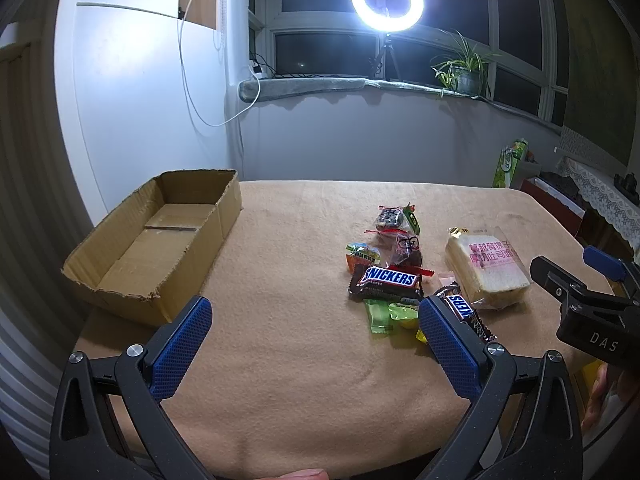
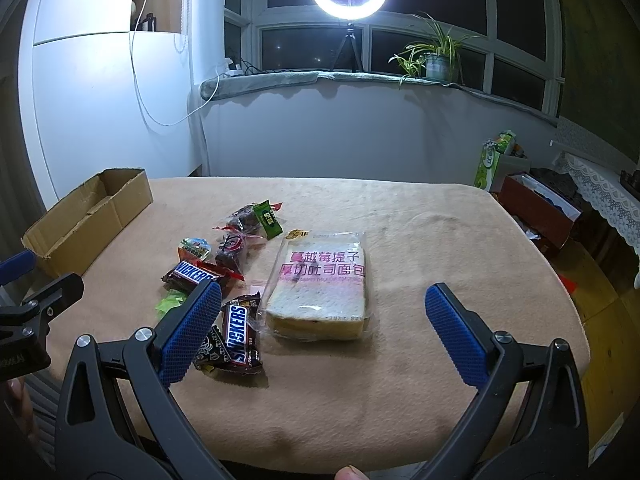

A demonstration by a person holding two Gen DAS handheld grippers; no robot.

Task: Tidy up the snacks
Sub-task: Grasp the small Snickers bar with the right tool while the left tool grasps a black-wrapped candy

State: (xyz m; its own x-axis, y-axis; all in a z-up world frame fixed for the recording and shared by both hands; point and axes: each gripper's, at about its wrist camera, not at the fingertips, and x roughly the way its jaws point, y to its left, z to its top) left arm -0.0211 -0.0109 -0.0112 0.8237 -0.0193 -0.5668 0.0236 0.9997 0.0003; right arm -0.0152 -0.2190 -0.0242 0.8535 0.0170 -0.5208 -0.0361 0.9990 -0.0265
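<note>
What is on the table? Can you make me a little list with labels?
table: tan cloth
box: cardboard, open, nothing inside, far left
bread: bagged slice, right of the pile
Snickers: two, one in the pile, one nearer
candies: small wrapped ones heaped mid-table
left gripper: open, holding nothing
right gripper: open, holding nothing
nothing packed yet

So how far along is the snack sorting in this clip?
Nothing is done: the brown cardboard box holds no snacks. Nothing is in hand; the left gripper and right gripper are open above the tan tablecloth. Left to do: the wrapped toast bread, both Snickers bars and the small candies.
</note>
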